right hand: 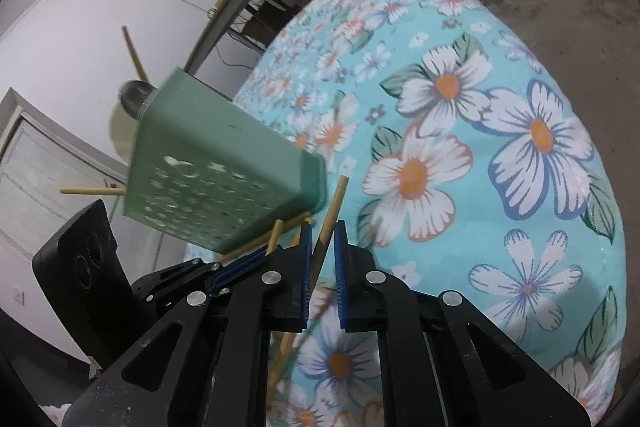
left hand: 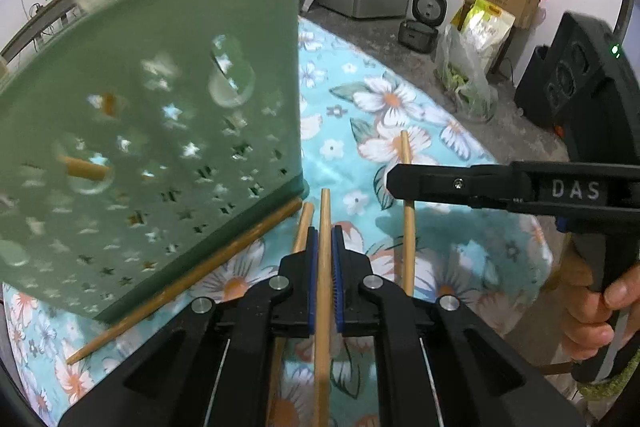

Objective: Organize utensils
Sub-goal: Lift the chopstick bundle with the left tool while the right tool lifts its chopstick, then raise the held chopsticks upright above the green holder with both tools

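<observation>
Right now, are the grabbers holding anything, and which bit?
Left gripper pinches a chopstick just below its far tip. Right gripper pinches another chopstick lower down its length.

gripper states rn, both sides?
Left tool: closed on a wooden chopstick.
Right tool: closed on another chopstick.

The right gripper (right hand: 323, 233) is pinching a wooden chopstick (right hand: 335, 205) between its blue pads (right hand: 341, 267), the stick slanting up over the floral tablecloth (right hand: 500, 187). Just left, a green perforated utensil holder (right hand: 216, 183) is sitting tilted, more chopsticks (right hand: 134, 53) poking out of it. The left gripper (right hand: 224, 273) is reaching in at lower left, beside loose chopsticks (right hand: 276, 233).
</observation>
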Available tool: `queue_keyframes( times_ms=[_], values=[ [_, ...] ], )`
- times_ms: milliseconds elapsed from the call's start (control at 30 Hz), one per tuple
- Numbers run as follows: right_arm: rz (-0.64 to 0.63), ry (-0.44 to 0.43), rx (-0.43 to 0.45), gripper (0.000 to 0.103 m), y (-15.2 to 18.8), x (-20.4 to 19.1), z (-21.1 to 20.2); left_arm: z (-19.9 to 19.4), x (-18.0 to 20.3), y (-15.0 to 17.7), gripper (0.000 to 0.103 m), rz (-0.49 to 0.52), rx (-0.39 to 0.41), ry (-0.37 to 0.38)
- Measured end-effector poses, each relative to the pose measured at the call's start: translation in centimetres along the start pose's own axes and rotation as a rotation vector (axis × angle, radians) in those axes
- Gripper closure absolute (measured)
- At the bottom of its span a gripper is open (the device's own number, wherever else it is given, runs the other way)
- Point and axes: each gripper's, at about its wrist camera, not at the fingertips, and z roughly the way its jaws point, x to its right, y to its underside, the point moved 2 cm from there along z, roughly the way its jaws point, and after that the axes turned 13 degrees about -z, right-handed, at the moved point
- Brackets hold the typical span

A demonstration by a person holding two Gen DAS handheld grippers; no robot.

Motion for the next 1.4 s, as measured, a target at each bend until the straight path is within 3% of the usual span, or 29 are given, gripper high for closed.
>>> queue_keyframes(
  times_ms=[333,733,833,1167,1400],
  values=[
    [-0.087,-0.028,0.064,0.098,-1.1,-4.2,-2.6,-7.5,-1.5,-0.5,0.097,-0.092,0.09,0.115],
    [-0.239,-0.008,0.145,0.099,-2.5,-9.5,-5.7,-16.6,-4.9,-0.3,0.097,-0.158,0.232,0.173],
    [-0.251,-0.012,0.151,0.099,-2.5,-10.0,-5.9,-18.9,-5.0,-0.9,0.097,-0.167,0.304,0.189],
    [-0.253,-0.039,0.142,0.099,-2.5,-10.5,-5.7,-28.6,-6.8,-6.4,0.097,-0.235,0.698,0.208],
    [-0.24,-0.041,0.136,0.099,-2.5,-10.0,-5.4,-30.4,-8.4,-8.9,0.097,-0.276,0.817,0.189]
  ],
)
